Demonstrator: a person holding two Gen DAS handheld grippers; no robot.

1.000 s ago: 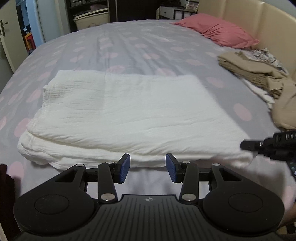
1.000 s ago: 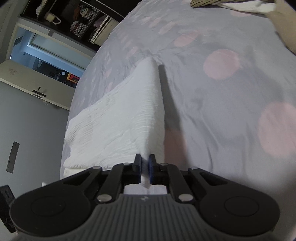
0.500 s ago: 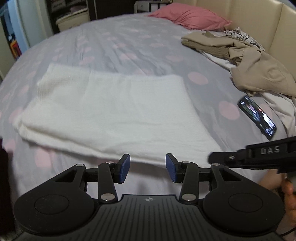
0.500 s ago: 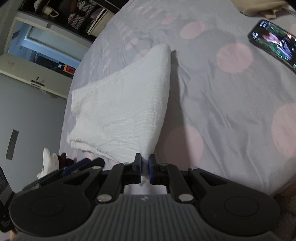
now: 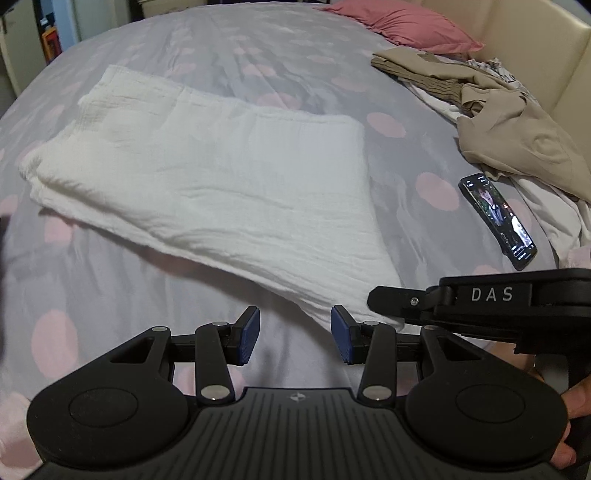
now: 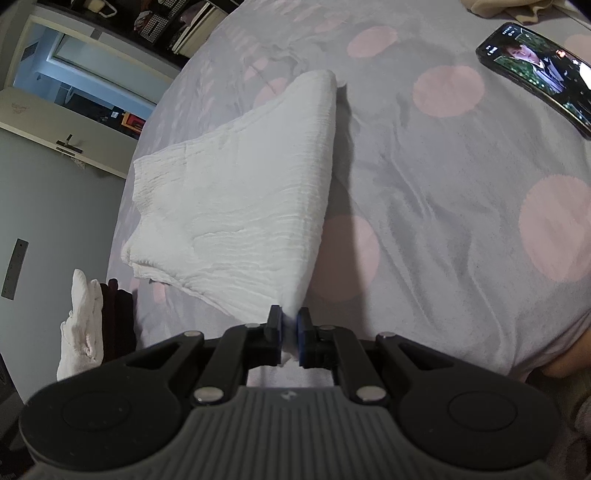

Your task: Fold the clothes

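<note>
A folded white crinkled garment [image 5: 207,177] lies on the grey bedspread with pink dots [image 5: 110,280]. Its near right corner is lifted off the bed. My right gripper [image 6: 290,334] is shut on that corner of the white garment [image 6: 243,206], and it shows in the left wrist view as a black bar marked DAS [image 5: 391,301]. My left gripper [image 5: 293,338] stands open just short of the garment's near edge, with nothing between its blue pads.
A phone [image 5: 496,219] with a lit screen lies on the bed right of the garment, also seen as the phone [image 6: 539,72]. A heap of beige and white clothes [image 5: 509,122] and a pink pillow [image 5: 406,24] lie at the far right. White and dark clothes [image 6: 92,317] hang off the bed's left.
The right gripper has pulled the garment's corner nearer and to the right, raising it off the bed. The left view has swung right, bringing the phone into sight. The left gripper stays open.
</note>
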